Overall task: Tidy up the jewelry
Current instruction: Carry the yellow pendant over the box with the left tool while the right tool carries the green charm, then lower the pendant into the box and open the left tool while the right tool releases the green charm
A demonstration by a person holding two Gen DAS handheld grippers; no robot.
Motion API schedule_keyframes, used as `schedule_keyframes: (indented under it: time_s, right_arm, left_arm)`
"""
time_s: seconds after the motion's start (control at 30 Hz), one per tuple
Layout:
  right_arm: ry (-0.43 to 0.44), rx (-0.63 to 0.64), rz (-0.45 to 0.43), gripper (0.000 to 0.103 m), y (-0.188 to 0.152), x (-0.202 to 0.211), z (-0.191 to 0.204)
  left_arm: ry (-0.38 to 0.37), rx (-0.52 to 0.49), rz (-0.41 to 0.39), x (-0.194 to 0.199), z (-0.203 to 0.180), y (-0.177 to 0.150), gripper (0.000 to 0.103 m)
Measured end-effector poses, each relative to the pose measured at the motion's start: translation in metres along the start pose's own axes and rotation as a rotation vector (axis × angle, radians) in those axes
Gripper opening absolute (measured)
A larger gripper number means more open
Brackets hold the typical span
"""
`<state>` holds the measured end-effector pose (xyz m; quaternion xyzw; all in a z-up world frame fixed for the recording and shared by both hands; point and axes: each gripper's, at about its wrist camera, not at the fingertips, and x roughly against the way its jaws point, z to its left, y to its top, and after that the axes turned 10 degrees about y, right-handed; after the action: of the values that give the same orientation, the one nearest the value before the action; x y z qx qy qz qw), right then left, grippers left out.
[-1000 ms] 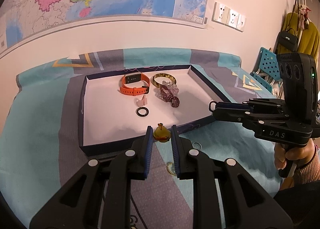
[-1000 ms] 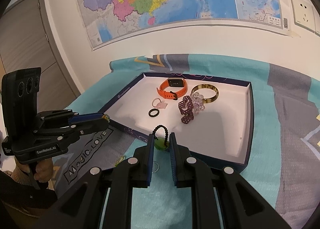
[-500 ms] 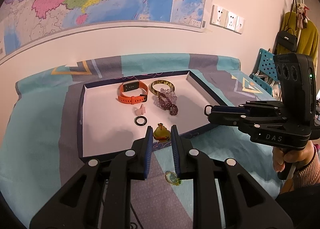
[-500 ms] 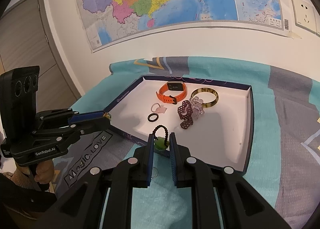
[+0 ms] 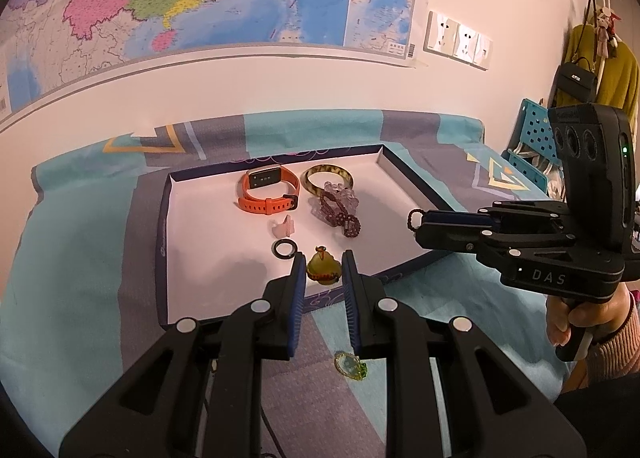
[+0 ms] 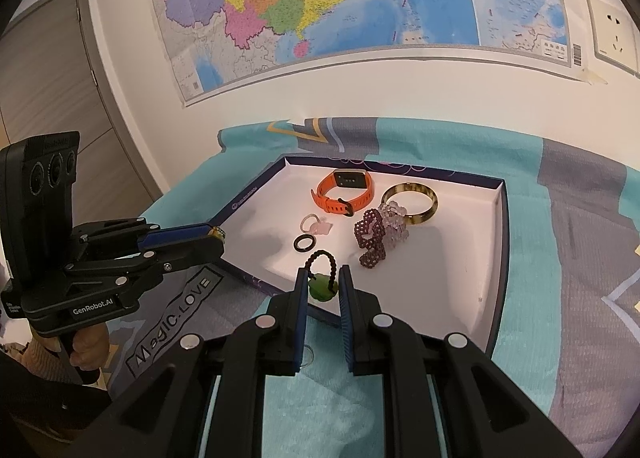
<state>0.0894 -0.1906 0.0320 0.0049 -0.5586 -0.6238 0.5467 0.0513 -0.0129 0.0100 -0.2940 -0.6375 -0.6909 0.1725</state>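
A white tray with a navy rim (image 5: 166,217) (image 6: 498,258) lies on the patterned cloth. In it are an orange watch (image 5: 268,193) (image 6: 344,193), a tortoiseshell bangle (image 5: 328,177) (image 6: 416,201), a purple bead bracelet (image 5: 340,213) (image 6: 372,238), a pink ring (image 5: 282,227) and a black ring (image 5: 285,249) (image 6: 304,244). My left gripper (image 5: 323,258) (image 6: 214,234) is shut on a yellow-olive charm (image 5: 324,270) above the tray's near edge. My right gripper (image 6: 323,273) (image 5: 418,217) is shut on a green pendant (image 6: 322,288) with a black beaded loop.
A small green-yellow piece (image 5: 352,366) lies on the cloth below my left fingers. A thin clear ring (image 6: 306,354) lies on the cloth under my right fingers. The wall with maps is behind the tray. A blue crate (image 5: 532,145) and hanging bags stand at the right.
Both grippers have crept slightly forward toward the tray, so the tray sits a little lower in each view. Each still holds its piece.
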Motion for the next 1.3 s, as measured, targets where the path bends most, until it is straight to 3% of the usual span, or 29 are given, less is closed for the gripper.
schedule_keyframes:
  time_s: [1.3]
  right_arm:
    - [-0.036, -0.013, 0.028, 0.014, 0.025, -0.035, -0.023]
  left_arm:
    - [0.012, 0.031, 0.043, -0.039, 0.006, 0.013, 0.019]
